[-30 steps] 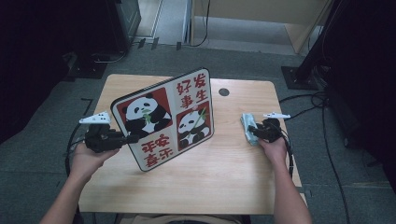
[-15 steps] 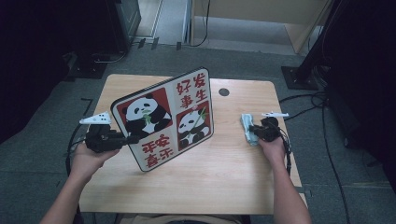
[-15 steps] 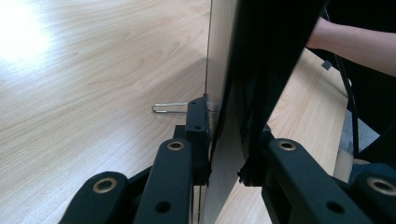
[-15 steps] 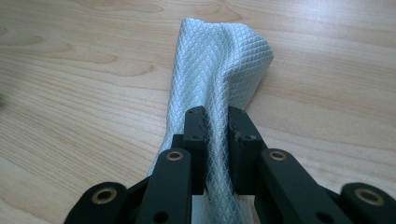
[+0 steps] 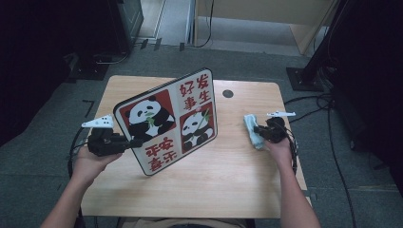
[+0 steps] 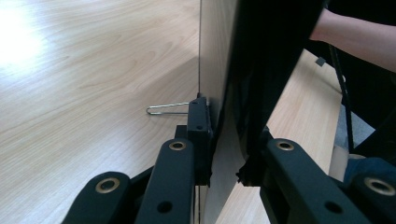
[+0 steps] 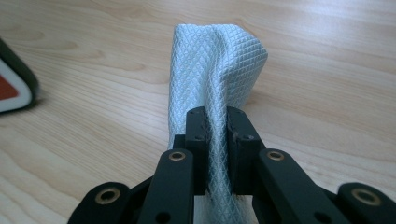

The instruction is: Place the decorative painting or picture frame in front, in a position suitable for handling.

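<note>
A square board (image 5: 166,121) printed with two pandas and red characters stands tilted on its lower corner on the wooden table (image 5: 228,175). My left gripper (image 5: 135,141) is shut on its left edge. In the left gripper view the jaws clamp the board's thin edge (image 6: 219,70), with my left gripper (image 6: 224,154) pressed on both faces. A thin wire loop (image 6: 166,108) sticks out behind the board. At the right of the table my right gripper (image 5: 256,130) is shut on a pale blue cloth (image 5: 251,124). The quilted cloth (image 7: 215,60) rises folded from between my right gripper (image 7: 217,135) pads.
A dark round hole (image 5: 227,93) sits near the table's far edge. Cables (image 5: 328,142) trail over the grey floor at the right. Dark equipment stands around the table. A corner of the board (image 7: 14,88) shows at the left of the right gripper view.
</note>
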{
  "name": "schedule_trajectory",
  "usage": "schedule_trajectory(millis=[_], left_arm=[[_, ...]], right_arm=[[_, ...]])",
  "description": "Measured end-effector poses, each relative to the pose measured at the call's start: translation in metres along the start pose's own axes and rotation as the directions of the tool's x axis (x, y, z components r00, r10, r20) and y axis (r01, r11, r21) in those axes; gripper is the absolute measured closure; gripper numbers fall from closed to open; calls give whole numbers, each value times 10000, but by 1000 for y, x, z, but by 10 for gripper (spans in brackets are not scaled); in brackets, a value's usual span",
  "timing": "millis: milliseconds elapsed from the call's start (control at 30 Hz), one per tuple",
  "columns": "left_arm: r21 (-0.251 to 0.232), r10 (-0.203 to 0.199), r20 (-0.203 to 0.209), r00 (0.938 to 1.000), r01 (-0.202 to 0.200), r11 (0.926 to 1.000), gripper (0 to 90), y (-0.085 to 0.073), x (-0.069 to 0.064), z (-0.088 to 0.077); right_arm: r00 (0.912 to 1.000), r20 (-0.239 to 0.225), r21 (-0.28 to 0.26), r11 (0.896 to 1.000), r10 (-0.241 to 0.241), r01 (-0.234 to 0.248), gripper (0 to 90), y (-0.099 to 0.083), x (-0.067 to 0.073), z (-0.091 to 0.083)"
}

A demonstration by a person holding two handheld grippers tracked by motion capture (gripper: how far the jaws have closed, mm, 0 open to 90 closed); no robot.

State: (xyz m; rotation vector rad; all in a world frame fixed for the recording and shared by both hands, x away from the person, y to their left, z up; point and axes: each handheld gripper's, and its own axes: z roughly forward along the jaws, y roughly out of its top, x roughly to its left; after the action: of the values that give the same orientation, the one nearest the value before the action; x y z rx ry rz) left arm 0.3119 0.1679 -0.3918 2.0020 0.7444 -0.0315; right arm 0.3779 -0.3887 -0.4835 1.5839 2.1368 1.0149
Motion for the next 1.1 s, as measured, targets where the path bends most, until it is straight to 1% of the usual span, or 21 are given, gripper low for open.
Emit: schedule_trajectory(millis=[233, 333, 500, 667, 800, 933, 1000, 1033, 1100], left_arm=[[18, 28, -3, 10000, -28, 10000, 791, 0, -2, 1], [44, 57, -13, 10000, -57, 10000, 791, 0, -3, 1], [87, 95, 48, 9999, -95, 9999, 791, 0, -3, 0], [107, 158, 170, 9997, -160, 9998, 790, -1, -2, -1], [89, 58, 186, 9998, -59, 9999, 789, -1, -1, 0], [147, 106, 158, 9998, -109, 9998, 789, 0, -2, -1], [148, 105, 148, 9998, -107, 9998, 789, 0, -3, 0], [173, 129, 147, 9998, -131, 9998, 789, 0, -3, -1], [165, 152, 189, 9997, -155, 9997, 789, 0, -2, -1]], right_arm=[[9992, -385, 6, 9999, -140, 140, 817, 7, 12, -8], [9978, -617, -147, 9996, -251, 242, 817, 11, 17, -12], [9922, -1214, -467, 9987, -277, 221, 817, 18, 23, -21], [9882, -1463, -484, 9981, -444, 377, 817, 24, 29, -28], [9831, -1755, -419, 9981, -524, 457, 817, 29, 34, -31], [9716, -2228, -412, 9966, -792, 717, 817, 34, 40, -34], [9650, -2367, -564, 9931, -1132, 1027, 818, 37, 44, -37], [9606, -2492, -592, 9920, -1232, 1118, 818, 39, 46, -39], [9461, -2900, -790, 9888, -1440, 1263, 818, 43, 50, -43]])
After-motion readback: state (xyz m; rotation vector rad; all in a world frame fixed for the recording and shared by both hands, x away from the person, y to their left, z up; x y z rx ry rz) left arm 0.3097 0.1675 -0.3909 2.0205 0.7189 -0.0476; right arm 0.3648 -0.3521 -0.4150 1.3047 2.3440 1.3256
